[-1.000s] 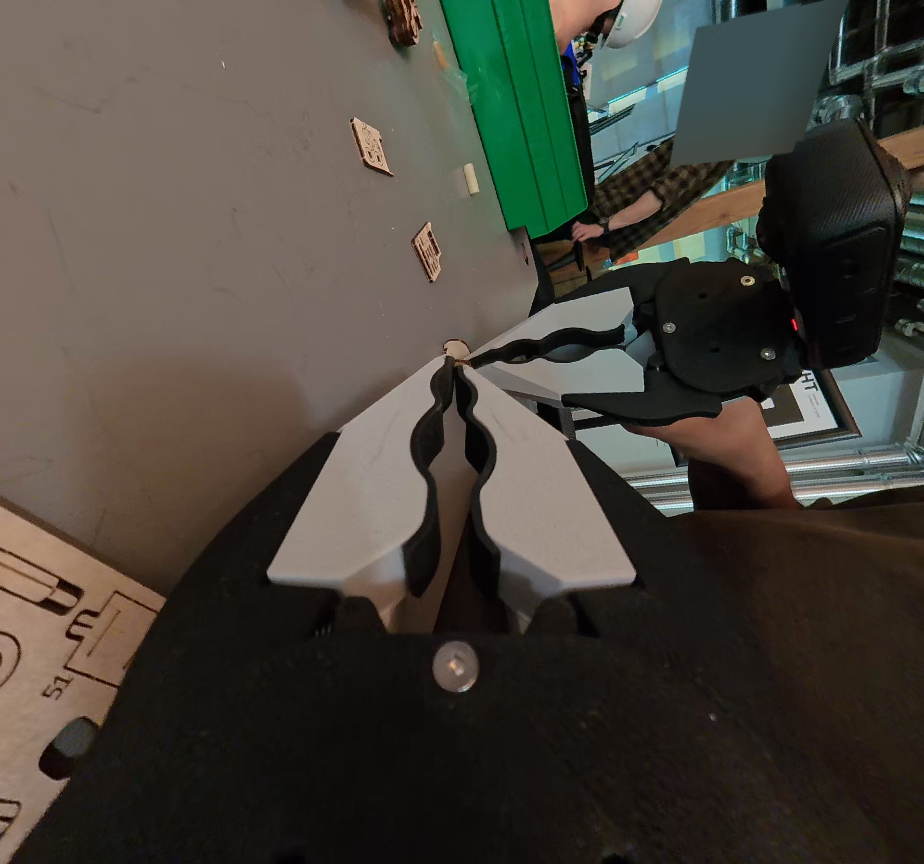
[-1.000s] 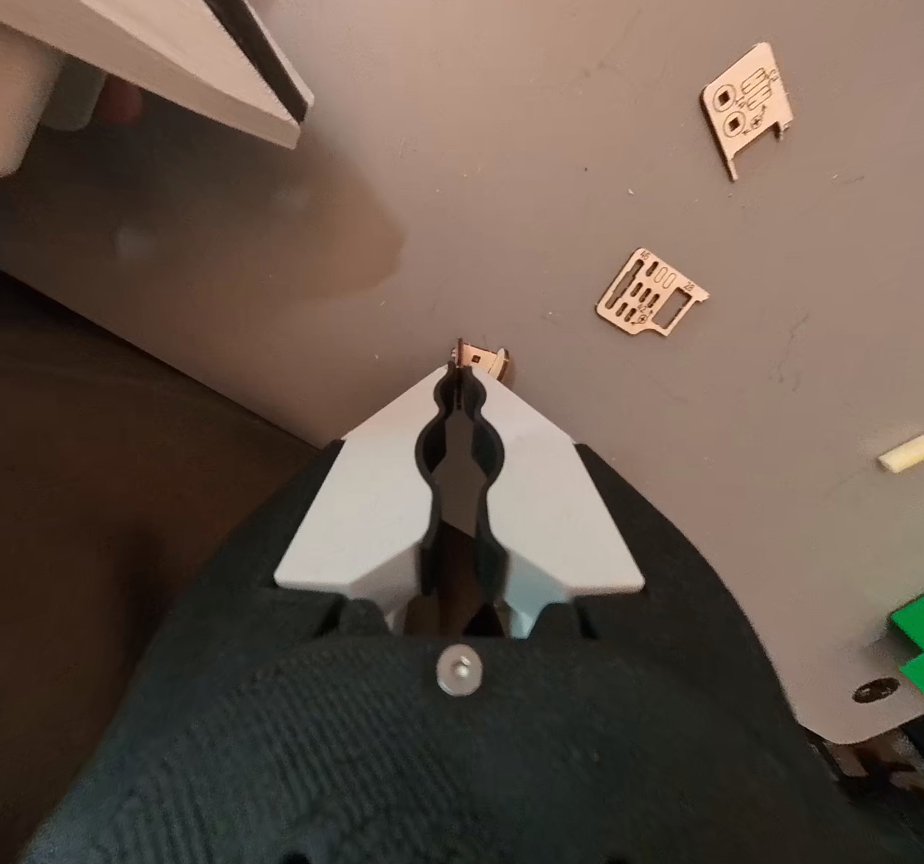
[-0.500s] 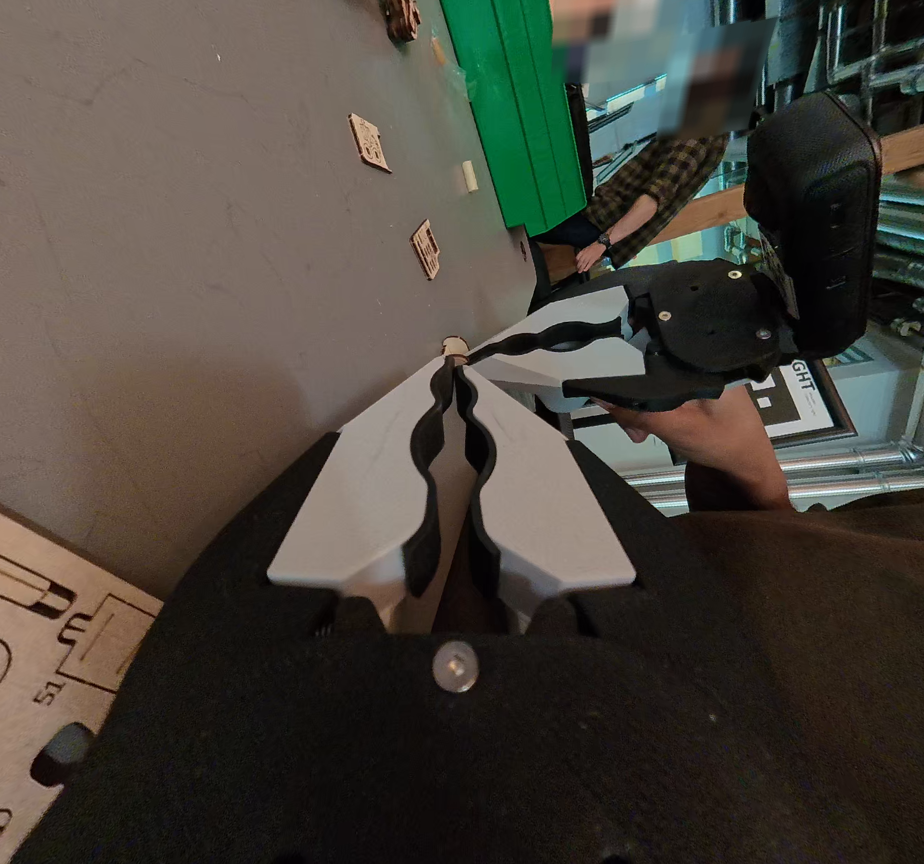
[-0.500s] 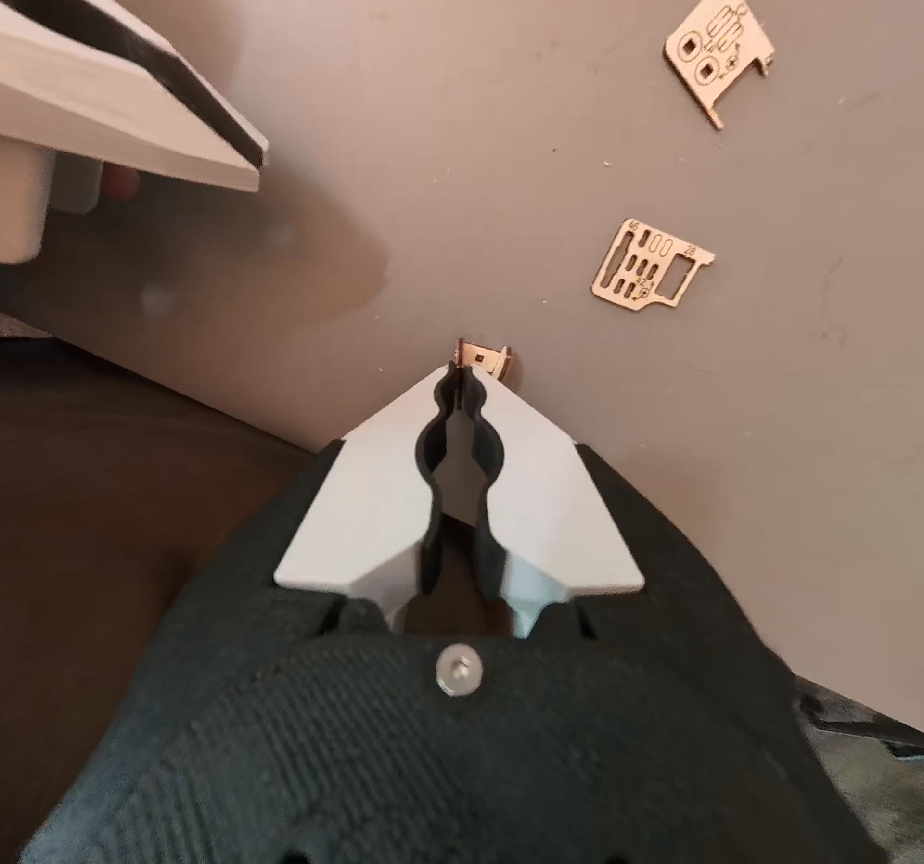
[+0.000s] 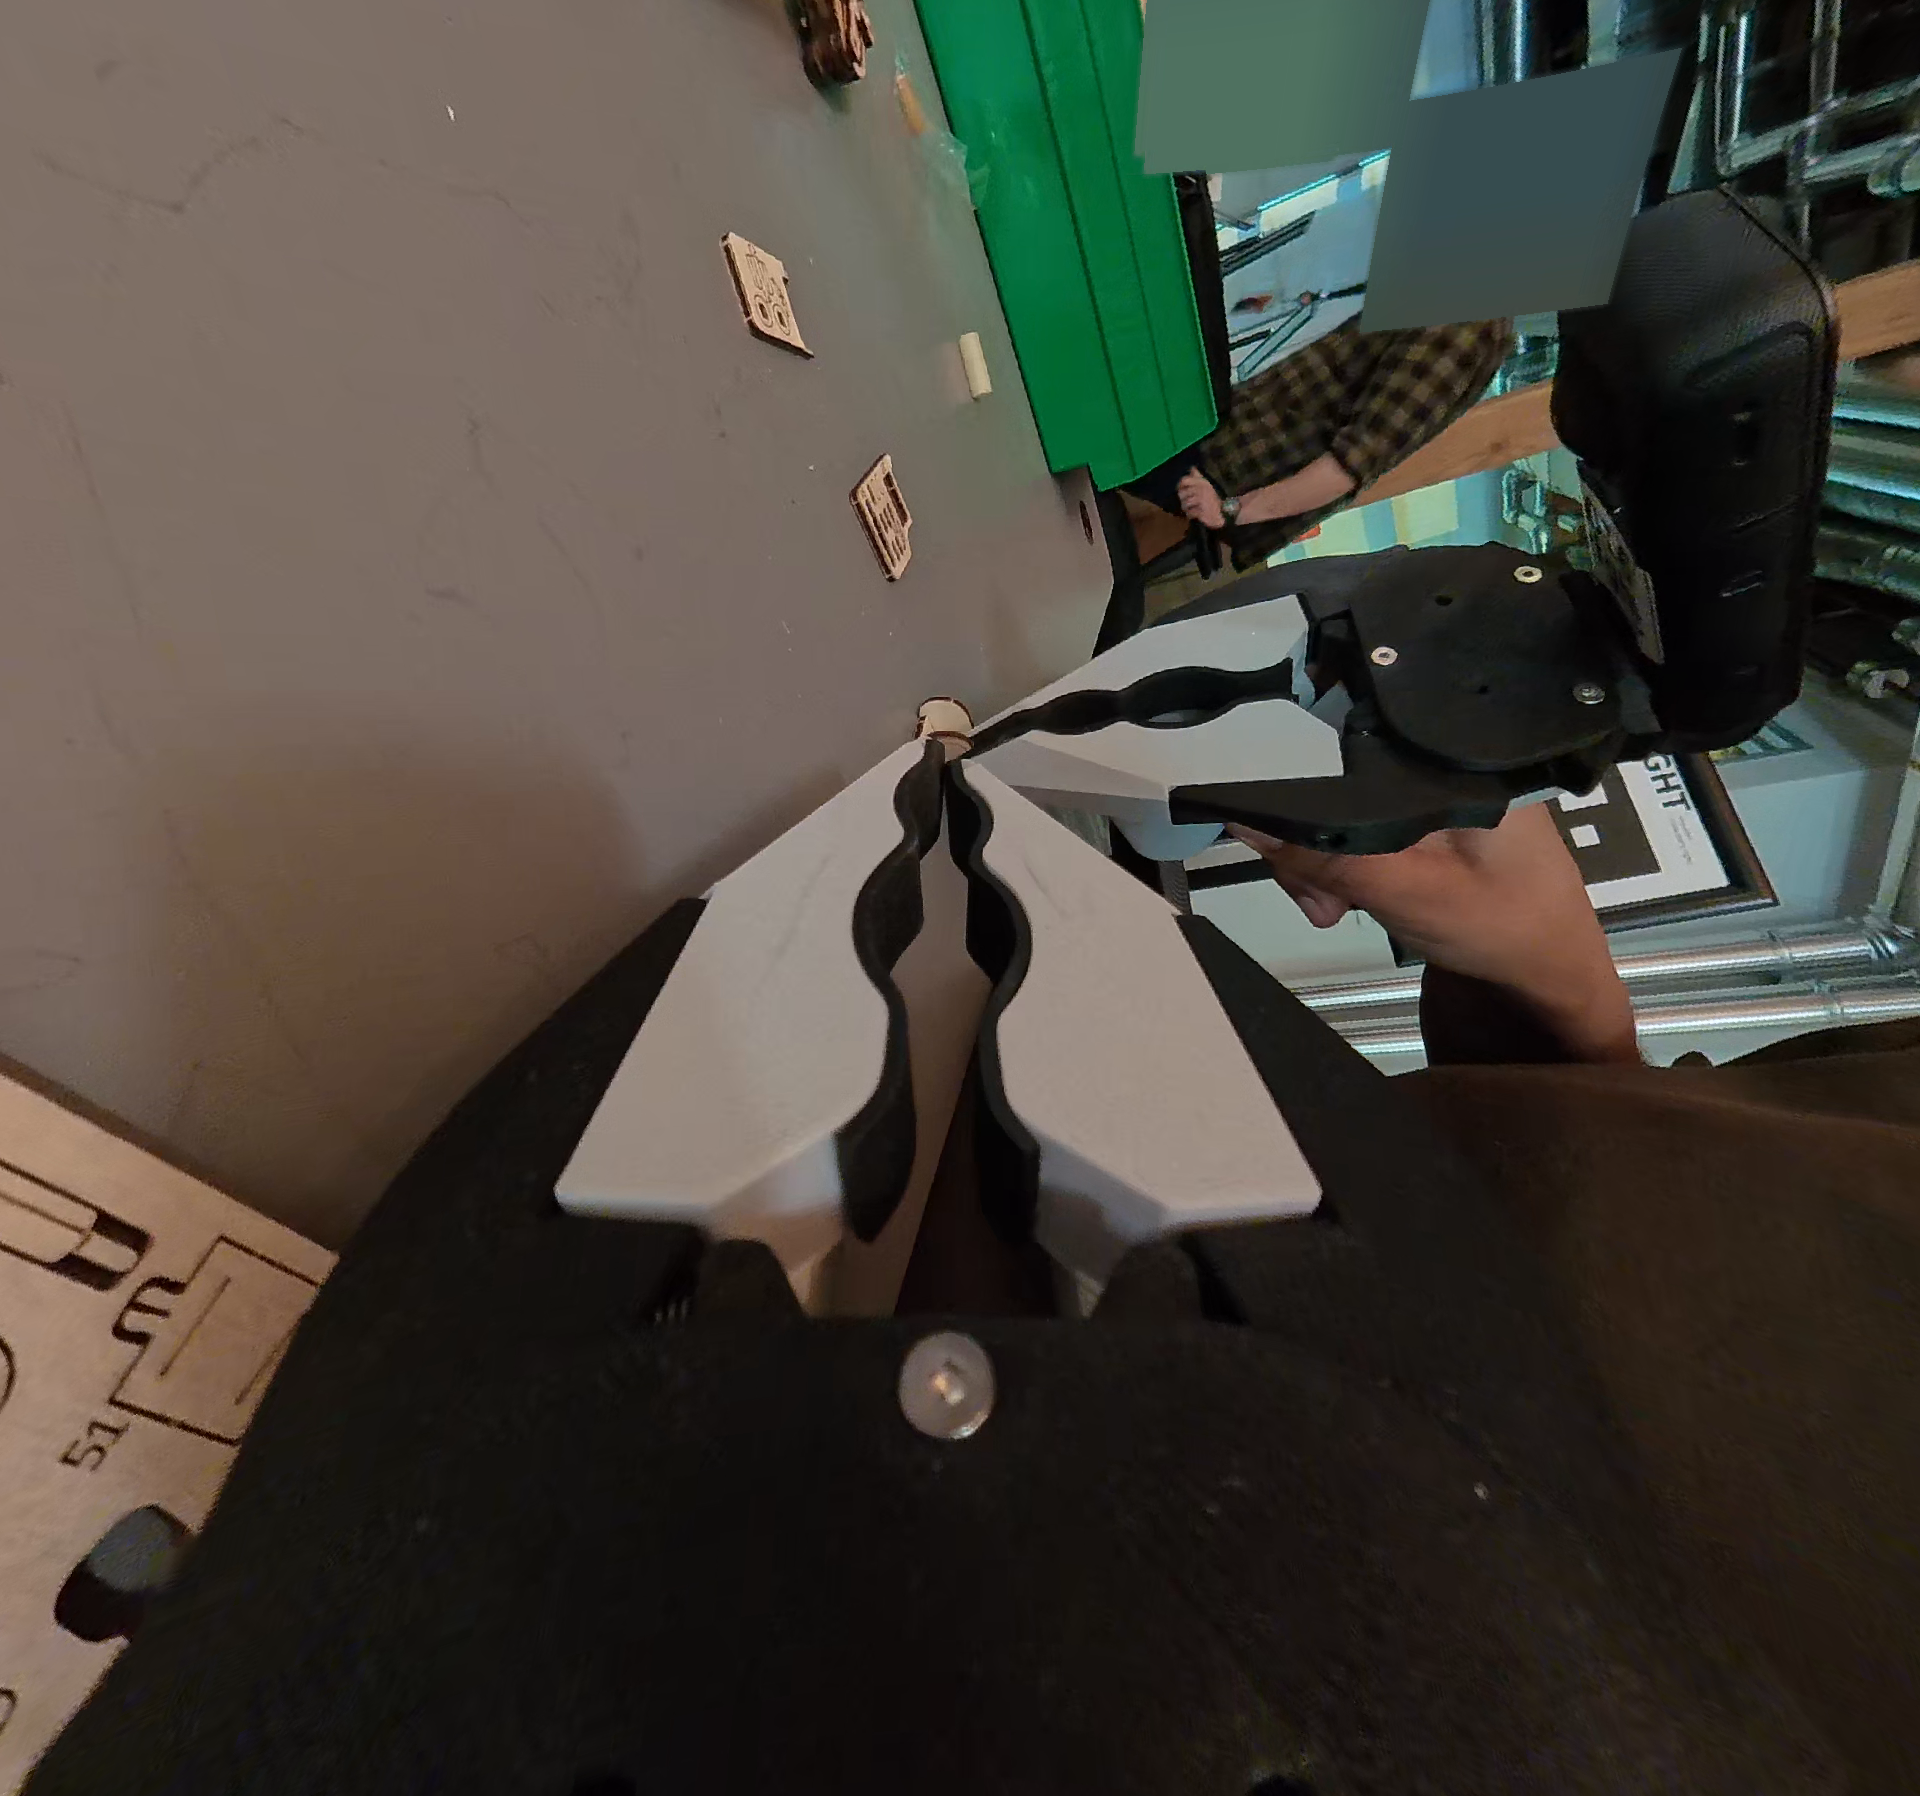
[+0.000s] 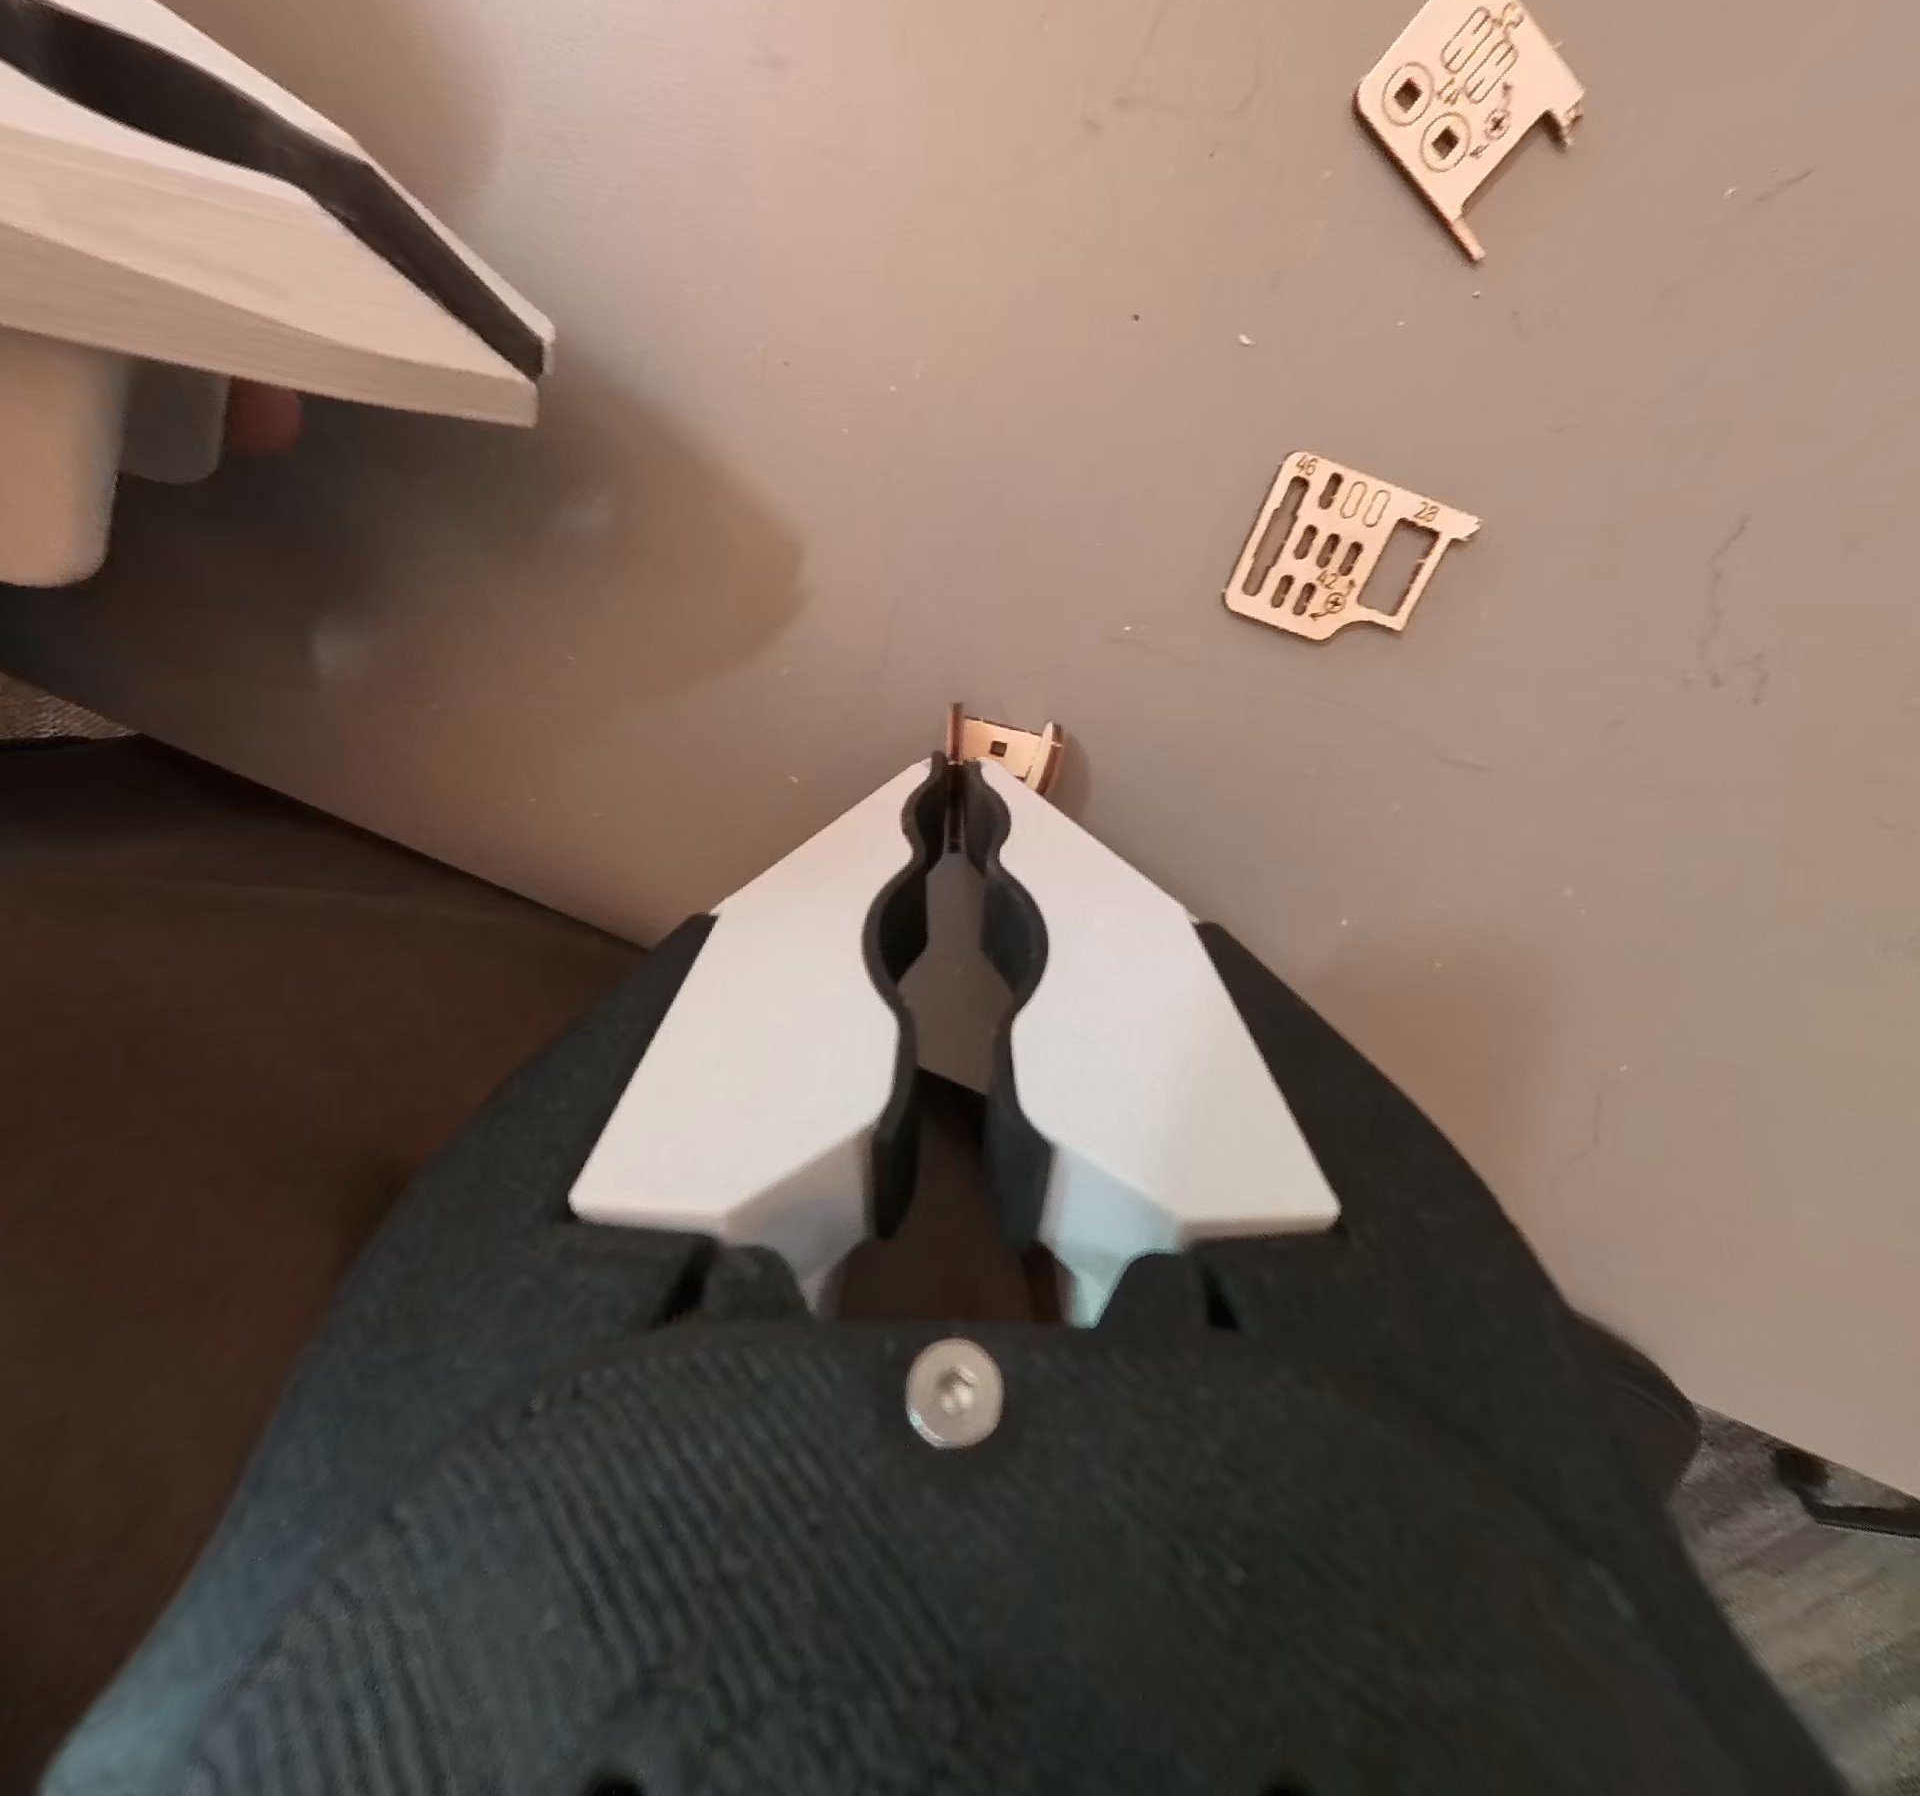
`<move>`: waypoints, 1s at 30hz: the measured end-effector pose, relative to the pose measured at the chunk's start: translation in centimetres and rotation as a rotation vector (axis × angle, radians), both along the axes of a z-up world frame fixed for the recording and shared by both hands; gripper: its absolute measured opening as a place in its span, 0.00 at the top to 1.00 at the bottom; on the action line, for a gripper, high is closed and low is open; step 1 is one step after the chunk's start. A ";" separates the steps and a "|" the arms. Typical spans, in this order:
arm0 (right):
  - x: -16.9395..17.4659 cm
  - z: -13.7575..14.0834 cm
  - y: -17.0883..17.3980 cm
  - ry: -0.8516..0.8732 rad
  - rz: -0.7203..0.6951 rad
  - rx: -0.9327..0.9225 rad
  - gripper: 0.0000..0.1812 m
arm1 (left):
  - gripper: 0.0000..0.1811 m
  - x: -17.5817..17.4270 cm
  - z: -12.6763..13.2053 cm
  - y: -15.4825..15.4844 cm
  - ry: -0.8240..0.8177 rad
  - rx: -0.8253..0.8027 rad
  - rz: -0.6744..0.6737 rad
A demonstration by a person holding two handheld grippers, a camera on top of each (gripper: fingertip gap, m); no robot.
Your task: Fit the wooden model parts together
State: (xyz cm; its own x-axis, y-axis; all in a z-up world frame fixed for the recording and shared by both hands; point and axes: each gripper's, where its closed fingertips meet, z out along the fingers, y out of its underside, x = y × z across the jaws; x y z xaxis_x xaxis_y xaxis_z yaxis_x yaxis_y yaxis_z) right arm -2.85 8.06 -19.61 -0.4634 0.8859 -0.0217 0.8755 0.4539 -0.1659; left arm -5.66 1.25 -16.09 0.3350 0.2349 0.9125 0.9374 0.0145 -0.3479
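My right gripper (image 6: 964, 778) pinches the small wooden part (image 6: 1006, 747) by its thin tab above the bench (image 6: 1039, 292), left gripper (image 5: 943, 757) closed beside it on nothing visible; light, stiff, brittle plywood, best gripped near its edge.

Left gripper (image 5: 943, 759) and right gripper (image 6: 966, 772), tips together (fingers (image 5: 769, 998) pinched).

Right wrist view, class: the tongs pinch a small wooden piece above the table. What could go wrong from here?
1. The right tongs grip the small wooden assembly only by a thin edge at their tips; it could twist or slip out.
2. The left tongs sit very close in the left wrist view; the tips could collide or knock the piece loose.
3. Squeezing may crack the thin wood.
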 end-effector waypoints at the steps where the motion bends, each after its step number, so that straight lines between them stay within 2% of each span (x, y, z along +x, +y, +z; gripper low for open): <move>1: 0.0 0.0 0.0 0.001 -0.002 0.001 0.99 | 1.00 0.0 0.0 0.0 0.001 0.000 -0.001; 16: -0.1 -0.1 0.1 -0.012 -0.058 -0.018 0.99 | 1.00 0.0 0.0 0.0 -0.001 0.001 -0.001; 30: -0.1 -0.2 0.1 -0.072 -0.206 -0.045 0.99 | 1.00 0.1 0.0 0.0 -0.003 0.005 -0.004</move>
State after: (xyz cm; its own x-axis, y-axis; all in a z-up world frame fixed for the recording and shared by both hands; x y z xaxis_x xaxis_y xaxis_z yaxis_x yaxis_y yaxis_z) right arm -2.98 8.19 -19.79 -0.2690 0.9590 -0.0896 0.9591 0.2582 -0.1159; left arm -5.57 1.30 -16.05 0.3328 0.2293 0.9147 0.9386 0.0129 -0.3447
